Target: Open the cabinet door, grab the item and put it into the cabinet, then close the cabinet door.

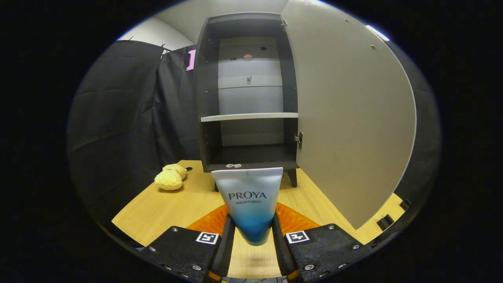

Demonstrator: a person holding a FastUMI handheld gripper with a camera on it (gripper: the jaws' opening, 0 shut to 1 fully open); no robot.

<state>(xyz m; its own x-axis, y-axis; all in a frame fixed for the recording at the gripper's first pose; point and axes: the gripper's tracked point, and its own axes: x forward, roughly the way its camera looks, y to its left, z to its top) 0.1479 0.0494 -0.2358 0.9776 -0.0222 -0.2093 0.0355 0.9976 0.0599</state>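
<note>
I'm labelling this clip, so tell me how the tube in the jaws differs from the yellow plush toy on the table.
The tube is smooth, white fading to blue, and held upright between the gripper jaws, which press on it; the plush toy is yellow, lumpy and lies free on the table, left of the cabinet. Both are outside the open cabinet.

The gripper [253, 230] was clamped on a tube [250, 202], both fingers [227, 236] pressing its lower, narrower end. The tube stood upright between them, flat crimped end uppermost, white above and blue below, held clear of the table [173, 212]. Just beyond it stood the cabinet [245, 90], dark inside, on short legs on the wooden table. Its door [349, 118] hung wide open to the right. One pale shelf [249, 116] divided the interior; the lower compartment lay directly behind the tube's top edge. A yellow plush toy [170, 177] lay on the table to the left of the cabinet, well apart from the tube.
</note>
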